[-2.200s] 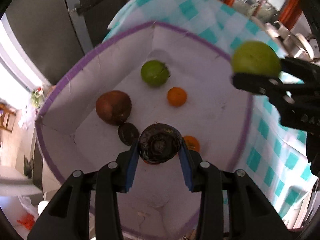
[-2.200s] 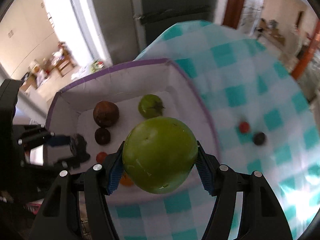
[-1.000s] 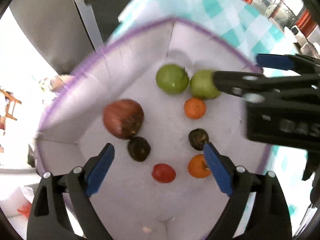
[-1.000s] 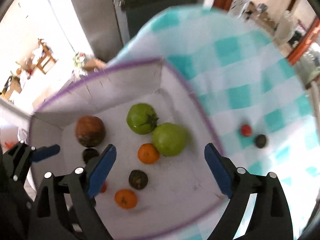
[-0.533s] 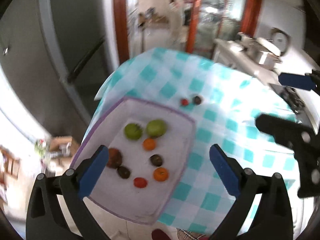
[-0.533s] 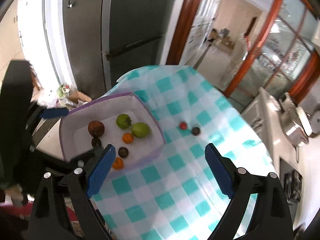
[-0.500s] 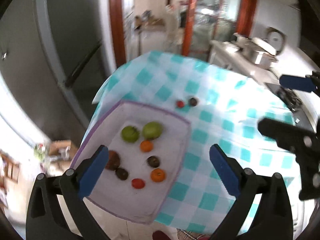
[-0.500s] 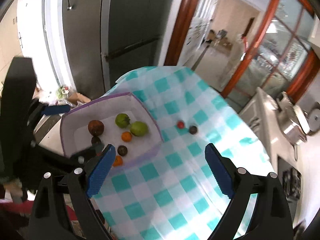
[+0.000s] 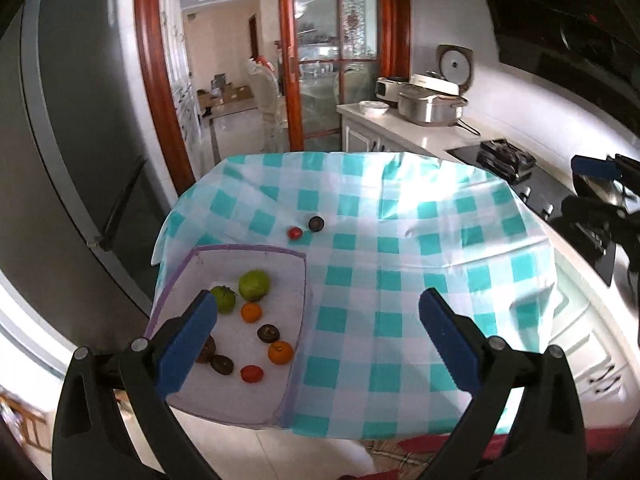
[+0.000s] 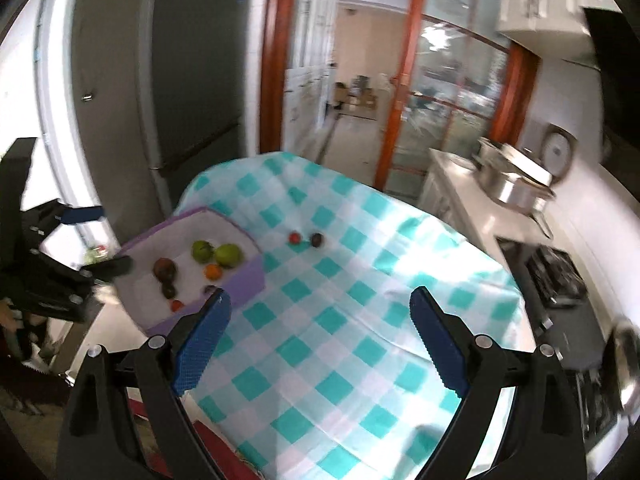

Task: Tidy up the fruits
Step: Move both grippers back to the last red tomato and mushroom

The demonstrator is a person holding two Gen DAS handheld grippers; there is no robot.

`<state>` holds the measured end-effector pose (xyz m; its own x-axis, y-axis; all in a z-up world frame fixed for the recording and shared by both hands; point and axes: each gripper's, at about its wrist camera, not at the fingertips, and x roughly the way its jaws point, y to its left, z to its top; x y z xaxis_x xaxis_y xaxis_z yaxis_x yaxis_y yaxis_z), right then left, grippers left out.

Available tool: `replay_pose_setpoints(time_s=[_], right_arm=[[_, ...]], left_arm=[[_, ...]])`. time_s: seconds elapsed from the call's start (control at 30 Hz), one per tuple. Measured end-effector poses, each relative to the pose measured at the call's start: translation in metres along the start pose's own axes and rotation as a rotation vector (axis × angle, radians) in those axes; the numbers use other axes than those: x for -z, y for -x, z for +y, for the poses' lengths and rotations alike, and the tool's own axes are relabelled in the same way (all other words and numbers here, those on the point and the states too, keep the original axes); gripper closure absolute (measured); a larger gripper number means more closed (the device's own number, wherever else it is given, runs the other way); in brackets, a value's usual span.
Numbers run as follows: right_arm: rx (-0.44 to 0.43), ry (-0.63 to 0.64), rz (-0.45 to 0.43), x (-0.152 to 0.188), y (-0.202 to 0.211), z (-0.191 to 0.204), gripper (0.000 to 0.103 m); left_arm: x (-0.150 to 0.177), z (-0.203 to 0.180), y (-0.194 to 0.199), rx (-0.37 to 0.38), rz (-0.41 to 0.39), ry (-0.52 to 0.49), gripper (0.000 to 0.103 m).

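Grippers both wide, empty: left gripper (image 9: 318, 316), right gripper (image 10: 318, 312) clear of bin (image 9: 298, 280) at table's left edge; red fruit (image 9: 295, 233) & dark fruit (image 9: 316, 223) mid-cloth, prob next.

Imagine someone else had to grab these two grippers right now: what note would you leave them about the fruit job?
Left gripper: open, holding nothing; its jaws have just been opening wider.
Right gripper: open, holding nothing.
Both hang well above the checked tablecloth, away from the fruit.
Done: eight fruits lie in the white purple-edged tray at the table's left edge, among them two green ones, two orange ones and a small red one.
Left: a small red fruit and a small dark fruit sit side by side on the cloth beyond the tray. Probably one for each gripper.
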<state>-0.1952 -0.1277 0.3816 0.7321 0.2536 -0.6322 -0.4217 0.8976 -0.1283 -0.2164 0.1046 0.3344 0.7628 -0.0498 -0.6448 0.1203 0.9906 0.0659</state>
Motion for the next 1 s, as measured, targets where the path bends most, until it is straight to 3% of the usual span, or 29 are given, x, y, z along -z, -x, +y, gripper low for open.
replay_pose_setpoints(time_s=[0.23,0.47,0.57,0.8,1.0], right_arm=[[0.051,-0.129,0.050,0.040,-0.007,-0.033,0.015],[0.078,-0.128,0.124,0.051,-0.049,-0.050,0.015],[0.065,-0.134,0.144,0.041,-0.093,-0.060,0.015],[0.025,-0.156,0.164,0.010,-0.200,-0.071,0.015],[-0.039,-0.140,0.256,0.001,-0.308,-0.078,0.015]], left_arm=[[0.020,0.007,-0.011,0.011,0.035,0.001,0.002],[0.038,0.016,-0.076,0.037,0.177,0.083,0.002],[0.034,0.021,-0.103,0.024,0.196,0.111,0.002],[0.009,0.045,-0.192,0.010,0.280,0.282,0.002],[-0.029,0.040,-0.257,-0.005,0.247,0.304,0.002]])
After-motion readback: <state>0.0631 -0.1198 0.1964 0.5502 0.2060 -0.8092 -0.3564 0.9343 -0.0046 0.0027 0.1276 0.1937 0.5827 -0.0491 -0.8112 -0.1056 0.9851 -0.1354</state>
